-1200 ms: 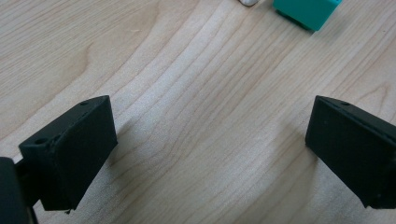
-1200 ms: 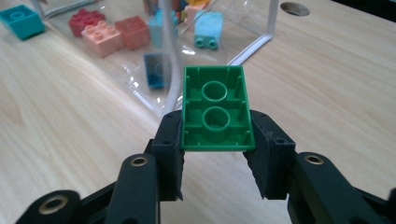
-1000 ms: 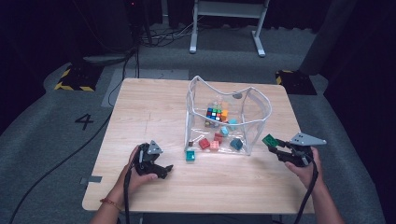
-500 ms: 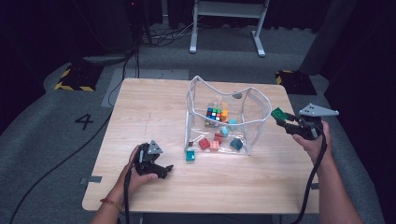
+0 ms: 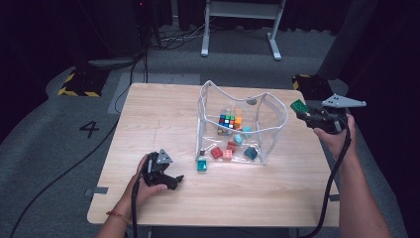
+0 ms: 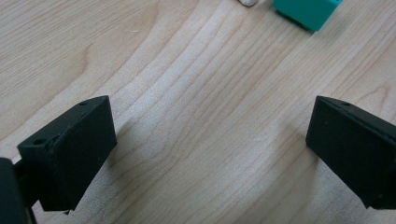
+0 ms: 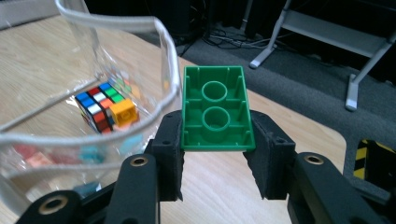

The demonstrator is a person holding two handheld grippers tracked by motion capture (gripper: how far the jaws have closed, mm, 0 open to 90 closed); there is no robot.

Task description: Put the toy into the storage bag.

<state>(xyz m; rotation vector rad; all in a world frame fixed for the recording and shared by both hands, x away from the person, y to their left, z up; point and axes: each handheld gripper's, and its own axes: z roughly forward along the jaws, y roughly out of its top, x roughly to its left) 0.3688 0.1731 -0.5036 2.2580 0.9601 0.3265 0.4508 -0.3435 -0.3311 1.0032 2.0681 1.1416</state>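
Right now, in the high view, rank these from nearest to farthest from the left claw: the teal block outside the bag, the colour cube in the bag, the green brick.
1. teal block, on the table just right of the left claw.
2. colour cube, inside the clear bag, farther back.
3. green brick, held in the right claw, beyond the bag's right side.

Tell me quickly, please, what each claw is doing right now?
Left claw: open, holding nothing, low over the table.
Right claw: shut on the green brick, raised beside the clear bag.
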